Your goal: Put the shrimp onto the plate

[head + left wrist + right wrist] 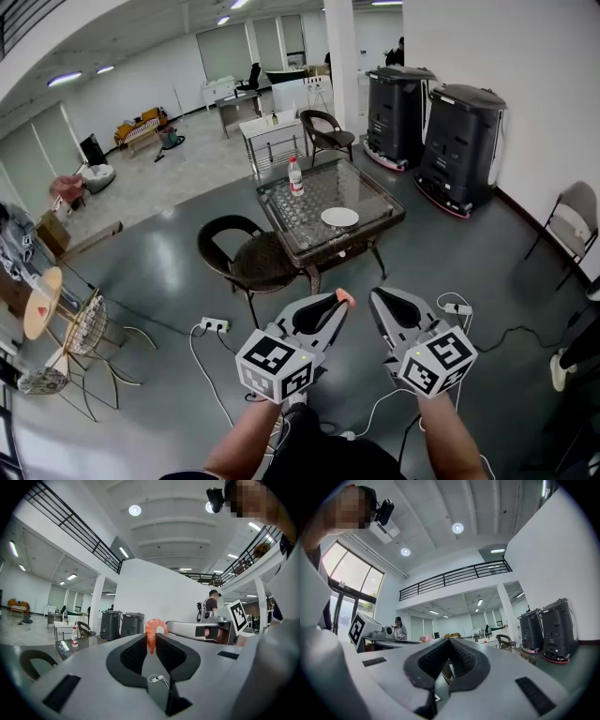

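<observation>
My left gripper (339, 302) is shut on an orange shrimp (345, 298), which sticks out above the jaw tips. In the left gripper view the shrimp (153, 632) hangs pinched between the dark pads. My right gripper (379, 298) is held beside it, shut with nothing between its jaws, as the right gripper view (449, 641) also shows. Both are raised at chest height, well short of the glass table (375, 223). A white plate (339, 217) lies on the table's near right part.
A plastic bottle (294, 176) stands on the table's far left. A wicker chair (246, 253) sits at the table's near left, another (328, 131) behind it. Two black machines (427, 127) line the right wall. Cables and a power strip (215, 325) lie on the floor.
</observation>
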Demonstrator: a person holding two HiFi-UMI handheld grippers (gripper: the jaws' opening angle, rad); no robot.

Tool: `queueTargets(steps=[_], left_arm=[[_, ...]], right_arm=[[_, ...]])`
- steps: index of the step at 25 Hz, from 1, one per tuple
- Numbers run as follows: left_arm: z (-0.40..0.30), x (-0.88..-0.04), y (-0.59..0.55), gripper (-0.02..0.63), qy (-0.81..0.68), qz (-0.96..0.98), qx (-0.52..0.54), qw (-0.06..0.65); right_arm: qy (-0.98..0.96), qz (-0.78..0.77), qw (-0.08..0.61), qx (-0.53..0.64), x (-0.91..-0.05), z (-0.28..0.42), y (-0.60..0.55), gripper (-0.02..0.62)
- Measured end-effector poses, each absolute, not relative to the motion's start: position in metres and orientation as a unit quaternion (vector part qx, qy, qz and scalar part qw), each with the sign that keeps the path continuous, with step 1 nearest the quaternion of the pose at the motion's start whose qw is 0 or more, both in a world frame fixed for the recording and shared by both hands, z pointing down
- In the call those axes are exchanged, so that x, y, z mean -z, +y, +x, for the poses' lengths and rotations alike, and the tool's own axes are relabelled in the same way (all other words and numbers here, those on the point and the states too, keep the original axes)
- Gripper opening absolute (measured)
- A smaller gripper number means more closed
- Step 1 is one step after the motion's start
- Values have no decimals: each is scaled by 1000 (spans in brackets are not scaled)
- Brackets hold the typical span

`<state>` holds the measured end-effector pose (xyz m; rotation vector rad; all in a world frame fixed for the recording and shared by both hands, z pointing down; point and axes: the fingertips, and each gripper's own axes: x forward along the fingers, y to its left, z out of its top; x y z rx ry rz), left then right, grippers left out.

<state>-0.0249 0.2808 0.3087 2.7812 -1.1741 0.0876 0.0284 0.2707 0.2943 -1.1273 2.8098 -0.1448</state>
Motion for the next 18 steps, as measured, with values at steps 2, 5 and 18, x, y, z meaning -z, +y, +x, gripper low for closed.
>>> queueTargets(steps=[2,5,18], left_arm=[[-22,-310,279,58,-390,919,-30,60],[-17,-313,273,58,-391,918,-32,62],[-7,-321,225,58,-380,922,-34,71]], right_arm=[[926,-370,57,49,-296,32,268,5],[926,-368,59,54,-298,37,263,5],[925,-371,57,57,-304,45,219,5]])
